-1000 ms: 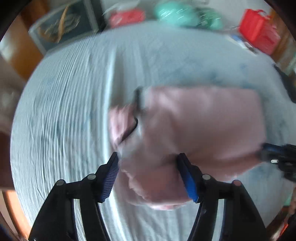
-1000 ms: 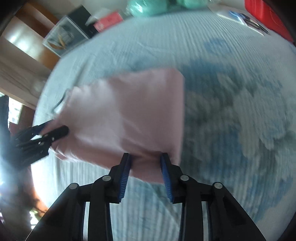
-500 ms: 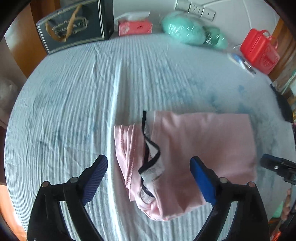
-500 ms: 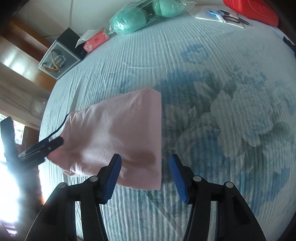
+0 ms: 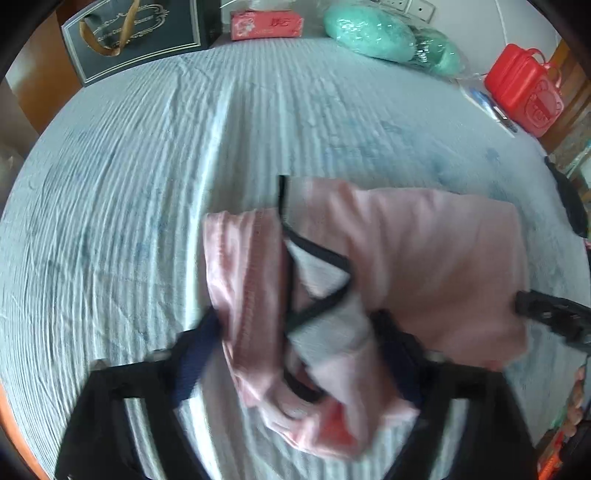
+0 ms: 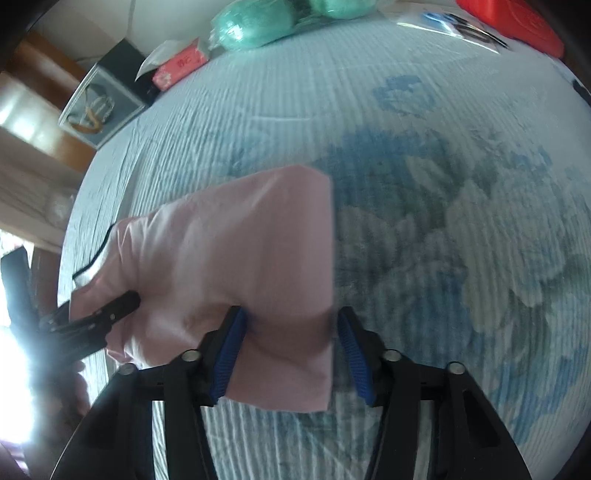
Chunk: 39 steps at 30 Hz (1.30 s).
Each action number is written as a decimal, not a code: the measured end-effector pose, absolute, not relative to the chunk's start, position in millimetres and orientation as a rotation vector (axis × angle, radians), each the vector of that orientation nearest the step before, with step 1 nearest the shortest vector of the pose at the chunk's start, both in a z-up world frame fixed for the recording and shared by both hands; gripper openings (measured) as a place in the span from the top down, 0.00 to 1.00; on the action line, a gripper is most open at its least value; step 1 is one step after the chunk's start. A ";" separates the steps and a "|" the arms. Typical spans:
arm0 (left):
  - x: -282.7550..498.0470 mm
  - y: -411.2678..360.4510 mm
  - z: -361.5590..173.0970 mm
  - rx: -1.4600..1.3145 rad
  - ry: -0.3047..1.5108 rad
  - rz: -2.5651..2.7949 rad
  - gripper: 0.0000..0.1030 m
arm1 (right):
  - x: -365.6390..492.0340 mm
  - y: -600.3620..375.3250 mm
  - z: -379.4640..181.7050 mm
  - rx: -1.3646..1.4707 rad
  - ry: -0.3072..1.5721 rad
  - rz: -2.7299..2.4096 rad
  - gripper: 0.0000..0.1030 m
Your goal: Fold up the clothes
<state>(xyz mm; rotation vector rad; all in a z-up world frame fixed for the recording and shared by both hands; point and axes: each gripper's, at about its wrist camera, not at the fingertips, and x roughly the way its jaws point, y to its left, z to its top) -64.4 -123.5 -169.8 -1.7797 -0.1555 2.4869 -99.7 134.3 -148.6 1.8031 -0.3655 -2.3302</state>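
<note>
A: Pink garment, where?
B: Folded, flat on the pale blue bedspread, near edge, middle. Black-trimmed neckline end at its left.

A: Left gripper?
B: Jaws closing around the bunched neckline end, cloth between them. Blurred, can't tell if the pads press yet.

A: Right gripper?
B: Also closing, the garment's near right corner between the fingers. Left pad touches cloth, right pad sits just off the edge.

A: Clutter?
B: All along the far side: dark gift box far left, red tissue pack, green wrapped bundles, red case far right. Well apart from the garment, nothing in the way.
</note>
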 end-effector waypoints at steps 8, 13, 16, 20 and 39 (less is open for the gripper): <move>-60.0 -120.9 -170.4 -1.748 -0.151 2.498 0.43 | -105.4 130.3 -153.1 1.843 -0.313 -2.319 0.57; -62.0 -122.4 -168.3 -1.789 -0.159 2.474 0.53 | -101.8 128.9 -152.5 1.857 -0.294 -2.322 0.63; -59.8 -123.6 -167.8 -1.774 -0.153 2.478 0.59 | -97.0 122.2 -149.1 1.833 -0.222 -2.336 0.71; -60.9 -125.1 -169.7 -1.752 -0.165 2.477 0.58 | -96.6 125.1 -151.7 1.829 -0.234 -2.333 0.71; -39.7 -33.5 -106.2 -1.569 -0.111 2.571 0.81 | -58.5 181.9 -86.1 1.524 -0.178 -2.485 0.88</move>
